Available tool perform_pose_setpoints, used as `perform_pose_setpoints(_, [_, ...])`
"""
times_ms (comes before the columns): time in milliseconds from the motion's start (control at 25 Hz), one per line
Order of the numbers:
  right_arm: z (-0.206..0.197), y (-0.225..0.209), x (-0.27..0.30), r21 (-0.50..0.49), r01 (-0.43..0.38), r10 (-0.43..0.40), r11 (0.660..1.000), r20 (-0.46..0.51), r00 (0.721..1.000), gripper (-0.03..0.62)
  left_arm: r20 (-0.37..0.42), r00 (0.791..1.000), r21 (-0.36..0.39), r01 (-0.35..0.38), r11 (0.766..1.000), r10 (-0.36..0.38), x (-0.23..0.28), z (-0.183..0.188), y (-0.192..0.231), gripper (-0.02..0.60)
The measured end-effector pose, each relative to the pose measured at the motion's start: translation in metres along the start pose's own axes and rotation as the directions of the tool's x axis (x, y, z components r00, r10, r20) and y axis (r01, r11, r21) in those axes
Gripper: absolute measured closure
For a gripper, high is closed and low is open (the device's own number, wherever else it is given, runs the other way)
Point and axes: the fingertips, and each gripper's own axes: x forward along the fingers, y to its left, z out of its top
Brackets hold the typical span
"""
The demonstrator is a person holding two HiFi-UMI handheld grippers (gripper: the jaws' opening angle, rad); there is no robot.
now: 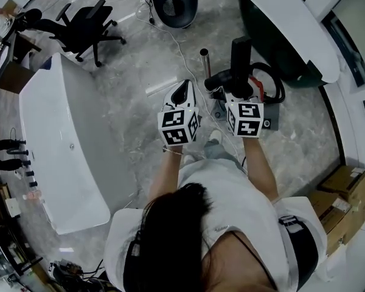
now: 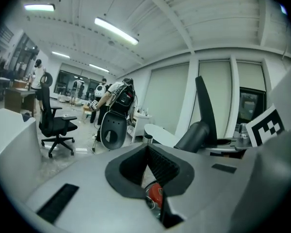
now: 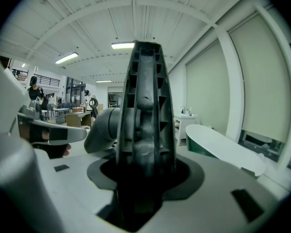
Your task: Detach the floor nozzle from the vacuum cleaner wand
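Right gripper view is filled by a tall dark grey ribbed plastic piece (image 3: 145, 106), on which the fingers of the right gripper (image 3: 144, 171) are clamped from both sides. A smooth grey elbow tube (image 3: 103, 127) is seen branching from it toward the left gripper (image 1: 182, 96). The ribbed piece is judged to be the floor nozzle held on end, with the elbow as its neck, though this cannot be confirmed.

In the head view the vacuum cleaner (image 1: 261, 96) is found on the grey marbled floor (image 1: 140, 78) just in front of the person (image 1: 231, 212), near a long white bathtub (image 1: 55, 163). A bare chrome wand tube (image 1: 204, 62) is seen standing upright just beside the black piece.

The fingers of the left gripper are pressed together with nothing between them. Only a small red part (image 2: 155, 196) is glimpsed below them, and the chrome tube's end lies just beyond their tips.

The step in hand is judged to be the bracing of the nozzle by the right gripper while the left is brought in. Whether the joint is engaged cannot be told. For the next move, the left fingers would need to be opened and set around the tube close to the joint. Any release catch would then be pressed, and the two parts drawn apart along the tube's line without twisting.
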Motion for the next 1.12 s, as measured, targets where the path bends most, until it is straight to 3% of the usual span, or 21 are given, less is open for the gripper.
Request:
perform_pose_setpoints(240, [-0.008, 0.002, -0.008, 0.041, 0.026, -0.025, 0.999, -0.012, 1.000, 0.379, -0.007, 1.000, 0.033, 0.025, 0.999, -0.025, -0.005, -0.006, -0.012, 0.577])
perform_pose_setpoints(1120, [-0.010, 0.017, -0.023, -0.006, 0.057, -0.057, 0.998, 0.001, 0.998, 0.379, -0.013, 0.999, 0.037, 0.032, 0.999, -0.031, -0.019, -0.014, -0.010, 0.577])
